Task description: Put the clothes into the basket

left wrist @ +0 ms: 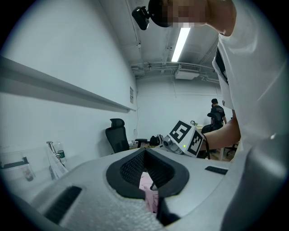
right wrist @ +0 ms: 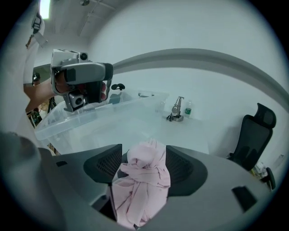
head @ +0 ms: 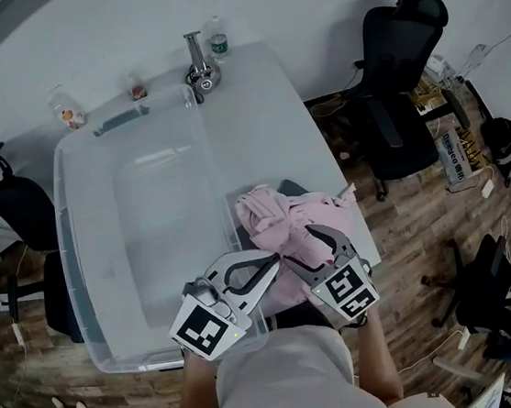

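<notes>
As pink garment (right wrist: 143, 180) sits loose between right fingers (right wrist: 181, 169), left fingers (left wrist: 131, 168) pinch it.

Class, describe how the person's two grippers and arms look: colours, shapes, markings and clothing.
The left gripper and right gripper are both pale grey, with smooth, rounded shells and curved arms. Each carries a cube of black-and-white square markers with a small green light. Each claw has black, mesh-textured pads. The person wears a white top, and the forearms are uncovered.

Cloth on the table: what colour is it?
The cloth is pale pink; the right gripper view shows it best.
</notes>
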Tool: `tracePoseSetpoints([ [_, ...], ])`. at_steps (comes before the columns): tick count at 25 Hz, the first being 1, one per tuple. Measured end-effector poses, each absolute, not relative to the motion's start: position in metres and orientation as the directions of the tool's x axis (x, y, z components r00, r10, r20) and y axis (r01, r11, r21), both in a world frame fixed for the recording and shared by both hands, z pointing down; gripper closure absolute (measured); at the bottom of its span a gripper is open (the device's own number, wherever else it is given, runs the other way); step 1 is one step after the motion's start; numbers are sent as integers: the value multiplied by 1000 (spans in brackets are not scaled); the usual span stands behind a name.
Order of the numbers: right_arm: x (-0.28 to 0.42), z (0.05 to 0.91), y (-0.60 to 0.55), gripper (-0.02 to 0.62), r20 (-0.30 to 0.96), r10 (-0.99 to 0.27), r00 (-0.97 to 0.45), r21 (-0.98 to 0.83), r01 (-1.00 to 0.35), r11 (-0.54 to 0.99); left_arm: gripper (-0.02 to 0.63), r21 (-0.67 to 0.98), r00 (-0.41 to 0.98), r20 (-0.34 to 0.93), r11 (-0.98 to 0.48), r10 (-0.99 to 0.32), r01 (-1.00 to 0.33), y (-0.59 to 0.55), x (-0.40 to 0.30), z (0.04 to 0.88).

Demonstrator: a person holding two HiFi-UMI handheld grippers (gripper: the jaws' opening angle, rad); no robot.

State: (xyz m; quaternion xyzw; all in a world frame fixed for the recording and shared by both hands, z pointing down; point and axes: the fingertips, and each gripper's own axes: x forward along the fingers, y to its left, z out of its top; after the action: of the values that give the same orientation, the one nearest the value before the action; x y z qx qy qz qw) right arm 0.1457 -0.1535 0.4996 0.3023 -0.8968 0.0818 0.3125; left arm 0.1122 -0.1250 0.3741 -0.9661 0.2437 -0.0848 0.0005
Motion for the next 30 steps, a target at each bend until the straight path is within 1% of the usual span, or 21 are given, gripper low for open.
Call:
tracePoseSetpoints([
  [4, 148, 522, -156, 284, 643, -464, -609, 19, -592, 805, 601, -30, 869, 172, -884, -464, -466, -130, 116, 378],
  [7, 148, 540, -158, 246, 670, -433, -603, -4, -586, 810, 601, -25, 869, 186, -886, -458, -462, -134, 119, 382],
  [11, 148, 559, -160, 162, 698, -397, -597, -17, -568, 823, 601, -11, 867, 203, -887, -454, -462, -138, 123, 386],
  [13, 146, 567, -160, 130, 698, -384, -605, -40, -568, 822, 601, -11, 868, 210, -888, -451, -459, -139, 124, 388],
  [20, 137, 589, -166, 68, 703, -359, -614, -64, -558, 828, 601, 0, 865, 222, -888, -449, -461, -142, 125, 388],
  [30, 136, 635, -170, 66, 759, -335, -559, -47, -560, 827, 601, 9, 866, 225, -888, -446, -460, -143, 126, 388],
])
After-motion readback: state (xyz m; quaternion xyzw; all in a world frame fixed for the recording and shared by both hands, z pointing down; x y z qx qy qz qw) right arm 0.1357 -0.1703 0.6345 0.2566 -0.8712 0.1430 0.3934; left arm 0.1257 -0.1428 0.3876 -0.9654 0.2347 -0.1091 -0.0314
